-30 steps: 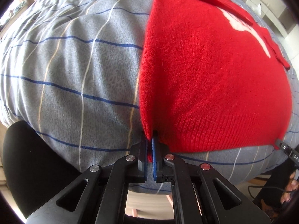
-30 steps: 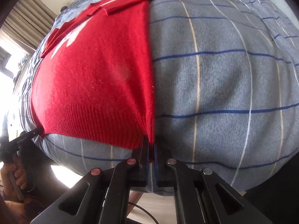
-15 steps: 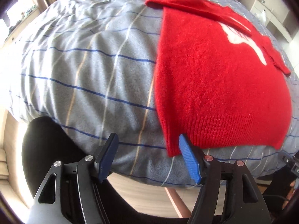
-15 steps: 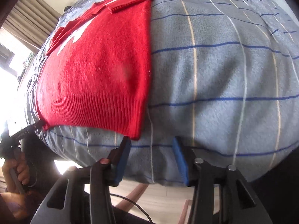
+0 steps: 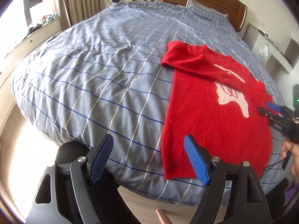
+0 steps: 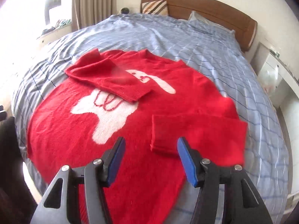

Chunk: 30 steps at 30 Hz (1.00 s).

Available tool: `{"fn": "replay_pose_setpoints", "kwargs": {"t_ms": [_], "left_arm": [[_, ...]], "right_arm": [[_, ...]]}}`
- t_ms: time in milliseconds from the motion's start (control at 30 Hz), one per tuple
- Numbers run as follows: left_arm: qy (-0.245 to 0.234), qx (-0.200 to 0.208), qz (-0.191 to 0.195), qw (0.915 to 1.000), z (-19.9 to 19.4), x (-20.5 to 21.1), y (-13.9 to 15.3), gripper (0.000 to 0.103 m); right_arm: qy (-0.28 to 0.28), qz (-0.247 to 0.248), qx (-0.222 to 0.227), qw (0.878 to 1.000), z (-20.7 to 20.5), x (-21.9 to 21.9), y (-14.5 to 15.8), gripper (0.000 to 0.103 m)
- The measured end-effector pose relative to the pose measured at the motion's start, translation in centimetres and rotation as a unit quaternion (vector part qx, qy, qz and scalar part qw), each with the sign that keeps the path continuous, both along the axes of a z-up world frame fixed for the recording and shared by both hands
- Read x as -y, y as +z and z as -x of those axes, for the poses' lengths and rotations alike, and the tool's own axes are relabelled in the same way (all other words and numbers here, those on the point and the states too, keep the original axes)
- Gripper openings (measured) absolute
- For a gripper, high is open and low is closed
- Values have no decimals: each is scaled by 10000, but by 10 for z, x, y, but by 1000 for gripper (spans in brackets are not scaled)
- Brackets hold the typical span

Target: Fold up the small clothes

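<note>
A red knitted sweater (image 5: 211,112) (image 6: 149,112) with a white figure on its front lies flat on the bed, both sleeves folded in across the chest. My left gripper (image 5: 149,158) hangs above the bed's near edge by the sweater's lower left hem corner, jaws still opening, nothing between them. My right gripper (image 6: 149,160) hovers over the sweater near its folded right sleeve (image 6: 196,132), jaws also opening and empty. It also shows at the right edge of the left wrist view as the right gripper (image 5: 272,110).
The bed has a grey-blue checked cover (image 5: 93,74) and a wooden headboard (image 6: 205,5) with pillows. Curtains and a windowsill stand at the left, white furniture (image 6: 276,71) at the right. A dark chair back (image 5: 69,156) sits at the bed's near edge.
Both grippers let go of the sweater's lower hem corners, opened and rose away from the bed. The right one swung over the sweater toward the folded sleeve.
</note>
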<state>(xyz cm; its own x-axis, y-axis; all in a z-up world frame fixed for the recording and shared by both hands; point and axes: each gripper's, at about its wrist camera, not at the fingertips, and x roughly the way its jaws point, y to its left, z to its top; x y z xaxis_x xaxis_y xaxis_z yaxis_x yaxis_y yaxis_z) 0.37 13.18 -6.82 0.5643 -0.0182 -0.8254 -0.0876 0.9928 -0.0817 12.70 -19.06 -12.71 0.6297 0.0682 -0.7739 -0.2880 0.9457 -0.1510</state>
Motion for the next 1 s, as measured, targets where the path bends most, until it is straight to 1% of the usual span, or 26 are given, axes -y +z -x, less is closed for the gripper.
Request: {"fn": "replay_pose_setpoints", "kwargs": {"t_ms": [33,67,100,133,167,233,300,400,500,567,633,667,733,833,867,933,967,1000], "left_arm": [[15,-28,-24,10000,2,-2,-2,81],[39,-62,-83,9999,2,-2,-5,81],[70,-109,-154,9998,2,-3,-8,81],[112,-161,-215,9996,4,-6,-11,81],[165,-212,-246,9993,6,-10,-14,81],[270,-292,-234,9989,8,-19,-19,81],[331,-366,-190,9986,8,-25,-22,81],[301,-388,-131,9987,5,-22,-23,81],[151,-331,-81,9993,1,-7,-20,81],[-3,-302,-66,9995,0,7,-17,81],[-179,-293,-85,9994,-1,21,-16,81],[-264,-298,-119,9991,-1,27,-16,81],[-395,-315,-188,9985,-1,37,-15,81],[-477,-302,-224,9982,1,43,-12,81],[-475,-285,-225,9982,2,42,-11,81],[-441,-266,-220,9984,3,40,-10,81],[-419,-278,-214,9985,4,38,-11,81],[-395,-302,-209,9985,4,36,-13,81]], "right_arm": [[-29,183,-73,9998,-13,-5,-14,55],[-145,201,-174,9995,-22,-2,-25,48],[-345,-43,-279,9990,-28,8,-32,38],[-615,-436,-337,9966,-30,25,-34,14],[-928,-845,-320,9916,-29,45,-29,9],[-1540,-1491,-27,9768,-12,91,-12,8],[-2155,-1917,255,9572,11,145,7,8],[-3104,-2277,555,9213,54,235,26,8],[-3881,-2273,621,8910,95,305,26,9],[-4229,-2441,570,8708,120,336,18,8],[-4426,-2653,504,8551,141,355,6,8],[-4459,-2732,481,8510,148,358,0,8],[-4381,-2981,405,8471,151,359,-13,9],[-4325,-3284,472,8384,153,357,-22,16],[-4330,-3380,506,8341,154,357,-24,25],[-4307,-3610,614,8249,155,360,-27,35],[-4298,-3692,654,8214,156,361,-28,34],[-4290,-3725,650,8203,156,362,-29,30]]}}
